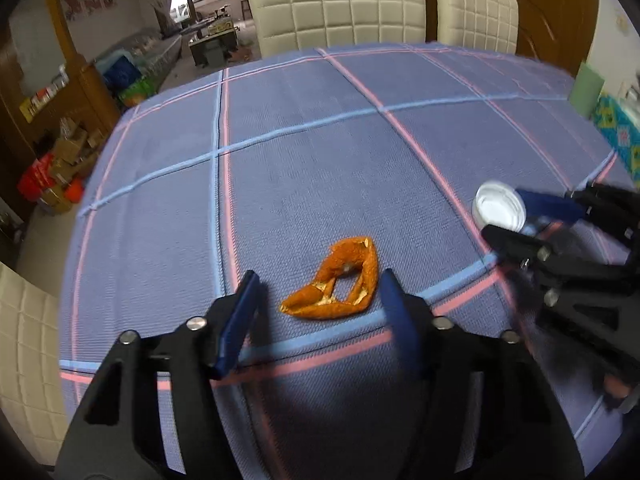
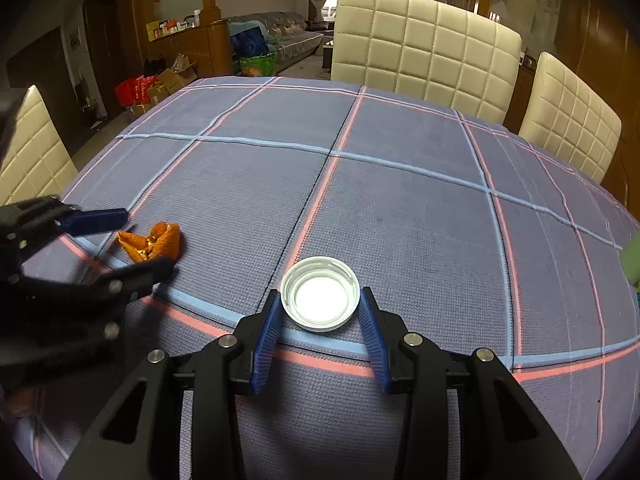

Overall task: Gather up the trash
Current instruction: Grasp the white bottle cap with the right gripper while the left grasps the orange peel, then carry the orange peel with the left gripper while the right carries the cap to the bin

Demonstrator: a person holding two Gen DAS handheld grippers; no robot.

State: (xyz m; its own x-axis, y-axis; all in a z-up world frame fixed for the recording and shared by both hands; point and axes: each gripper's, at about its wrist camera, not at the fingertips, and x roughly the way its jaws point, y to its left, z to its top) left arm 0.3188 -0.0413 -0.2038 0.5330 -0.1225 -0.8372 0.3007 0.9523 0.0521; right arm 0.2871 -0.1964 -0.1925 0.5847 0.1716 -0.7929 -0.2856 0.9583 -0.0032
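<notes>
A curled orange peel (image 1: 336,284) lies on the blue checked tablecloth (image 1: 304,184). My left gripper (image 1: 318,274) stands open around it, a blue pad on each side and a gap to both. In the right wrist view the same peel (image 2: 154,242) lies between the left gripper's fingers (image 2: 148,238). A white bottle cap (image 2: 320,298) rests hollow side up on the cloth, and my right gripper (image 2: 320,294) is shut on it, its pads against the rim. The left wrist view shows that cap (image 1: 498,210) at the right, in the right gripper (image 1: 503,213).
Cream quilted chairs (image 2: 424,44) stand along the table's far side, and another (image 2: 28,148) is at the left end. A green object (image 2: 632,260) shows at the right edge. Boxes and bags (image 2: 152,88) sit on the floor beyond the table.
</notes>
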